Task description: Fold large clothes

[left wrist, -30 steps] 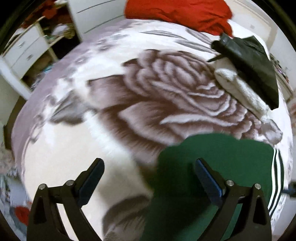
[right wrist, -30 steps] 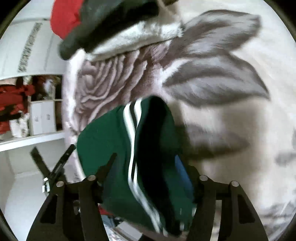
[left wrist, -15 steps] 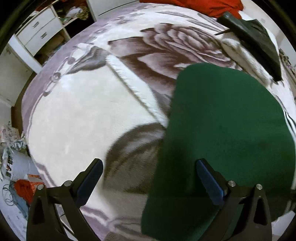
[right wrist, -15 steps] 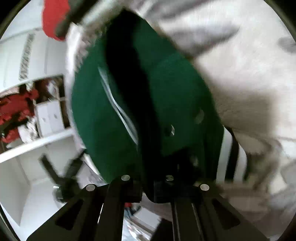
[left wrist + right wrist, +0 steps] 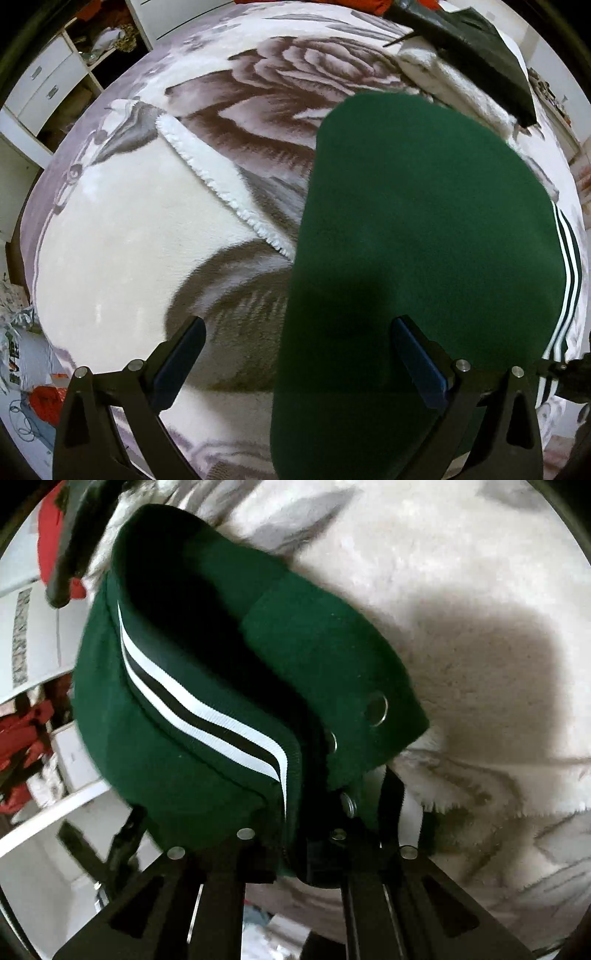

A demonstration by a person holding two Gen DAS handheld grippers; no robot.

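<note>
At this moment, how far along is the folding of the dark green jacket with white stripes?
Done: the dark green striped jacket lies doubled over on the floral plush blanket. In hand: the right gripper pinches its snap-button edge, jaws easing apart with cloth between them; the left gripper hangs open above it. Left: the final folds, and a black garment lying unfolded behind it.

We note a bed under a cream blanket printed with a large grey-brown rose. Beyond the bed's far left corner stands a white drawer unit with open shelves beside it. Floor clutter lies left of the bed.
</note>
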